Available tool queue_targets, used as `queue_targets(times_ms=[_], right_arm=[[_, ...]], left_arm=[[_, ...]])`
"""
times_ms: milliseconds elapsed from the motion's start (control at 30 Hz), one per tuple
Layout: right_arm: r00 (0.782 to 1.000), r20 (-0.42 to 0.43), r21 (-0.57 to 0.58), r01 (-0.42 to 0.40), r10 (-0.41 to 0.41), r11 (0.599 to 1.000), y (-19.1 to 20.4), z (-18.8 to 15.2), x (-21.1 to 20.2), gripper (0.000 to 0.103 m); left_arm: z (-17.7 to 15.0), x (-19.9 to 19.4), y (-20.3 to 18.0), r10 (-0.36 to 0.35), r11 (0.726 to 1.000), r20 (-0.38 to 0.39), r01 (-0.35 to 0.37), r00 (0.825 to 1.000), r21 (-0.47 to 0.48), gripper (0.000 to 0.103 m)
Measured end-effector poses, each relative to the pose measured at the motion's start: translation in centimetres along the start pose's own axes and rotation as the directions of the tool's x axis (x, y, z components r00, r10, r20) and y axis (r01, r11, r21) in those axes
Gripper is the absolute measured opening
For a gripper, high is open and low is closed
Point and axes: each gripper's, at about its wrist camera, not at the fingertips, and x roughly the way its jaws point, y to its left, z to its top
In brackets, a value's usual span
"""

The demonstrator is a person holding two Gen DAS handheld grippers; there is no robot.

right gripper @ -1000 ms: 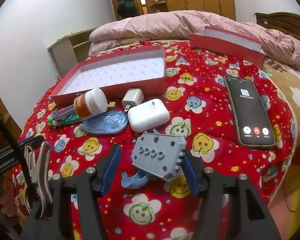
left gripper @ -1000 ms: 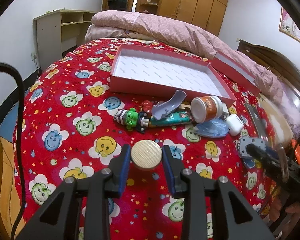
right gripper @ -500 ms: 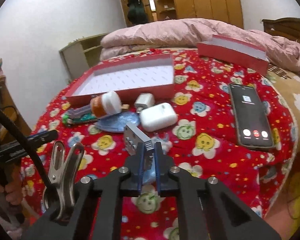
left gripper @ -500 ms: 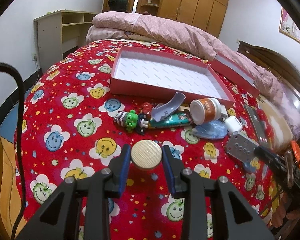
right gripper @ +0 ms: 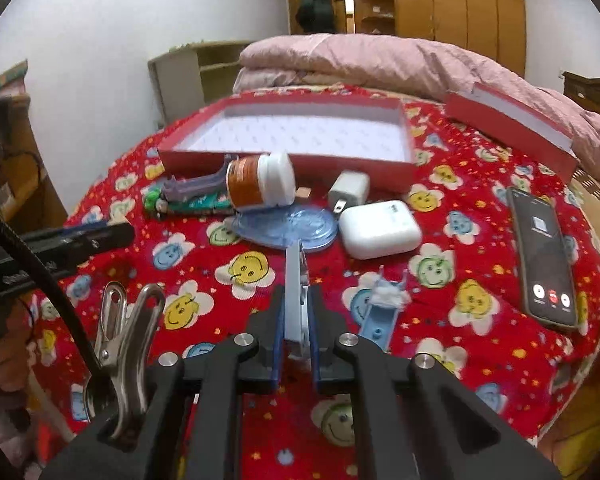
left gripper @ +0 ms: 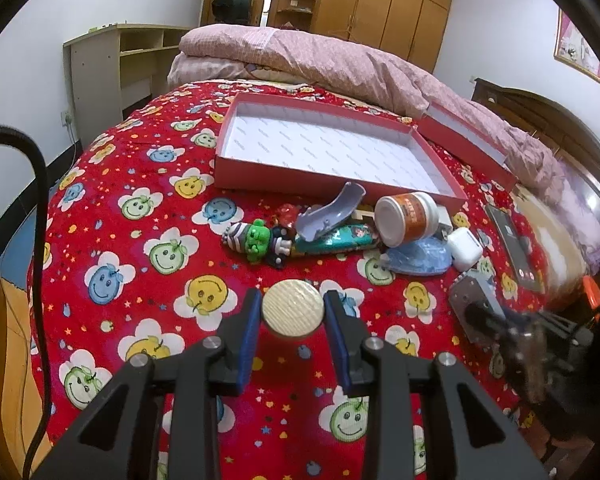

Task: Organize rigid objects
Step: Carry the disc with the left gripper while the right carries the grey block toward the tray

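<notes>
Over red bedding [left gripper: 140,184], a wooden disc [left gripper: 293,308] is pinched by the left gripper [left gripper: 293,314]; a grey plate [right gripper: 296,280] is clamped edge-on by the right gripper [right gripper: 297,344].

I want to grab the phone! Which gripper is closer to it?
Right. The right gripper, shut on a grey plate, sits just beside the phone. The left gripper, holding a wooden disc, is farther across the bed.

Right gripper [left gripper: 496,320] blurred at the left-wrist view's edge, phone [left gripper: 514,240] screen text too small; small wooden block [right gripper: 303,193] mostly hidden behind orange jar [right gripper: 260,184]
</notes>
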Motion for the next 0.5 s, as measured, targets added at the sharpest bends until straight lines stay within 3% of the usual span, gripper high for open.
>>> queue_targets(times_ms=[167, 500], right_arm=[[0.999, -0.047, 0.033, -0.012, 0.013, 0.999, -0.6, -0.5, 1.0, 0.009], [0.993, 0.009, 0.035, -0.116, 0.115, 0.993, -0.3, 1.5, -1.2, 0.008]], left_arm=[[0.1, 0.1, 0.0, 0.002, 1.0, 0.002, -0.002, 1.0, 0.0, 0.033], [3.1, -0.1, -0.4, -0.021, 1.0, 0.012, 0.021, 1.0, 0.017, 0.033]])
